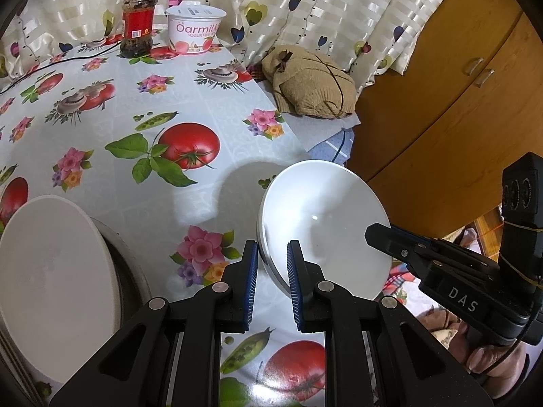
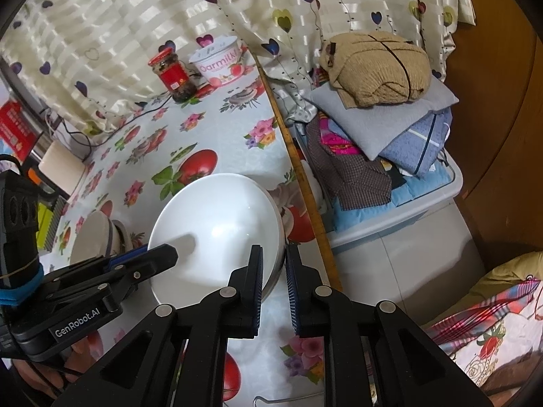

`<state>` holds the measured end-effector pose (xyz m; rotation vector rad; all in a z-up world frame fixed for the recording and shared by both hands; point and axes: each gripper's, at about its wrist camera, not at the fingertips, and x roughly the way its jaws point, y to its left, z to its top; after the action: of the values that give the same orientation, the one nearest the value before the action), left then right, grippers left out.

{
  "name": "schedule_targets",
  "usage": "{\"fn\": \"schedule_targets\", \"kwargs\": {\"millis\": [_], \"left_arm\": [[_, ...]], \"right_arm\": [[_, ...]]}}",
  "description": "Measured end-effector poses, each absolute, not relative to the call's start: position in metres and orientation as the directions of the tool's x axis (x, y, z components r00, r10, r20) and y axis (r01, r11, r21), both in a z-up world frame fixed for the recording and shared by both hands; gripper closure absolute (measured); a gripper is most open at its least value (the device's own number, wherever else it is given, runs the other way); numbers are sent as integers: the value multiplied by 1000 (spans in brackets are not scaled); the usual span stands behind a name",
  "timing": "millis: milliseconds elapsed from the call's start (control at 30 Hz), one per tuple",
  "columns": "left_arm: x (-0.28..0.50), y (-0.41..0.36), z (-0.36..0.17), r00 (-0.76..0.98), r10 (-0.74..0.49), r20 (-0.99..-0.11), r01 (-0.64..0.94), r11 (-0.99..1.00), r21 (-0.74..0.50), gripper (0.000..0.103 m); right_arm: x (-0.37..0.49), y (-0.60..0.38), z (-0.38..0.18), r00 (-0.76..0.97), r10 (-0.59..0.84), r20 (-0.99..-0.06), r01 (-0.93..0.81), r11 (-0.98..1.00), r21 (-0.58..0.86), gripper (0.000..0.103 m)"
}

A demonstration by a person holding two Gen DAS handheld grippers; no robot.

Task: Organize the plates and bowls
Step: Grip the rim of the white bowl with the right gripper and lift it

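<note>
A white bowl [image 1: 322,224] is held tilted above the flowered tablecloth [image 1: 135,108], its rim pinched from both sides. My left gripper [image 1: 271,281] is shut on the bowl's near left rim. My right gripper [image 2: 274,285] is shut on the bowl's [image 2: 217,230] right rim; it shows at the right in the left wrist view [image 1: 380,234]. A stack of white plates [image 1: 51,281] sits at the table's left, and shows small in the right wrist view [image 2: 95,237].
A red-lidded jar [image 1: 138,22] and a yogurt tub [image 1: 195,28] stand at the back by the curtain. The table's right edge [image 2: 305,183] borders a bin piled with folded clothes [image 2: 376,129]. A wooden cabinet [image 1: 458,101] is to the right.
</note>
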<state>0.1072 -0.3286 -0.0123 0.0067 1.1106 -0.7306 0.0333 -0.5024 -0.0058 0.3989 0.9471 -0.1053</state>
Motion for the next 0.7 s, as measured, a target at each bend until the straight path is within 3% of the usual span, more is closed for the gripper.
{"fn": "schedule_targets", "kwargs": {"millis": [700], "left_arm": [[102,-305,22,303,-533,-790,523,786,-330,85]], "right_arm": [[35,-480,31,630,79,-773,205,943,264,89]]}}
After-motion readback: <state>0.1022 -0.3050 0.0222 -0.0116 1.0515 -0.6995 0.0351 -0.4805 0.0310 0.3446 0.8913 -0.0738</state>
